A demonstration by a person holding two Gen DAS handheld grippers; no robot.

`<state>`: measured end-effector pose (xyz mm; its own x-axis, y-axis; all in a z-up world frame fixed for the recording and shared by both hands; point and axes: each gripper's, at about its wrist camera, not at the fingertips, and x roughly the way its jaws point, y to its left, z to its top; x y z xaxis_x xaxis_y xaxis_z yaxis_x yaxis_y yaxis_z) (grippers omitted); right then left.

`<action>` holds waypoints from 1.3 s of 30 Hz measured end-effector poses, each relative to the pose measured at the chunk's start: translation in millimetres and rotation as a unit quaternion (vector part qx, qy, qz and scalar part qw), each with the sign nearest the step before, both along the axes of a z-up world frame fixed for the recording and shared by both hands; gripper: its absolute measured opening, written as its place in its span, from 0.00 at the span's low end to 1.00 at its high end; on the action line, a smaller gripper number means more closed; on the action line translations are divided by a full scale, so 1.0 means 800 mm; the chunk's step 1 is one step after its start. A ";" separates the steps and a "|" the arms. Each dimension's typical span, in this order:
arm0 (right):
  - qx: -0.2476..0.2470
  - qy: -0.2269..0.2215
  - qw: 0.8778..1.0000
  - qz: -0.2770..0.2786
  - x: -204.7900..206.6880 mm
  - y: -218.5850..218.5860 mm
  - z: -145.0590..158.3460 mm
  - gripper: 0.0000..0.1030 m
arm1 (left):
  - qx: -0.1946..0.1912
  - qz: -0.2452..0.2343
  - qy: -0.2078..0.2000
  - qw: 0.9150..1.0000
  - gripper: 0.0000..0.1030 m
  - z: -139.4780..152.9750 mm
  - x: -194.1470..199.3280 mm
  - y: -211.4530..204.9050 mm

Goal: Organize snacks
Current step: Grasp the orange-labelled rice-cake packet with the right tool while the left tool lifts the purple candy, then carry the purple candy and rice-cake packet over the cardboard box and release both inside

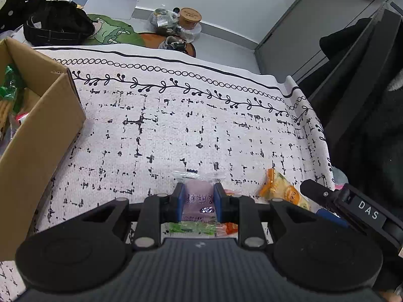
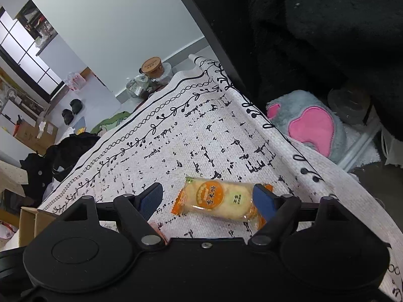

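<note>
In the left wrist view, the left gripper clamps a purple snack packet between its blue pads, low at 6 o'clock over the patterned tablecloth. A cardboard box stands open at 9 o'clock, with green-wrapped snacks already inside. An orange cracker packet lies on the cloth at 4 o'clock, and a green packet and an orange-red one peek out just under the gripper body. In the right wrist view, the right gripper hangs with its jaws spread wide on either side of the orange cracker packet, which lies flat on the tablecloth near 6 o'clock; the right pad looks close to the wrapper's end, though contact cannot be confirmed. A corner of the cardboard box shows at 8 o'clock. By appearances the sorting is partly done: some snacks are boxed, one is in hand, and at least three more remain on the cloth.
</note>
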<state>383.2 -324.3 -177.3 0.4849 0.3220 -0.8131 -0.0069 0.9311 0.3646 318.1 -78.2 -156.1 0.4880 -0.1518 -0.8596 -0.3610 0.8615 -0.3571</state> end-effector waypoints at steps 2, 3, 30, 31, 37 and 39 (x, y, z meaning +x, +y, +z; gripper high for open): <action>-0.004 -0.001 1.000 0.002 0.006 0.002 -0.003 0.76 | -0.001 0.000 0.002 1.000 0.22 -0.003 0.003 0.002; -0.006 -0.001 1.000 0.002 0.008 0.003 -0.004 0.76 | -0.001 0.000 0.003 1.000 0.22 -0.004 0.004 0.003; -0.078 0.064 0.992 0.075 -0.021 0.036 -0.025 0.34 | 0.003 -0.004 0.009 1.000 0.22 -0.003 -0.016 0.023; -0.073 0.063 0.993 0.072 -0.024 0.034 -0.021 0.34 | 0.003 -0.005 0.008 1.000 0.22 -0.001 -0.018 0.023; -0.037 0.045 0.997 0.058 -0.041 0.035 0.005 0.34 | 0.004 -0.008 -0.001 1.000 0.22 0.013 -0.032 0.028; -0.024 0.038 0.997 0.057 -0.048 0.038 0.013 0.34 | 0.004 -0.011 -0.005 1.000 0.22 0.020 -0.037 0.030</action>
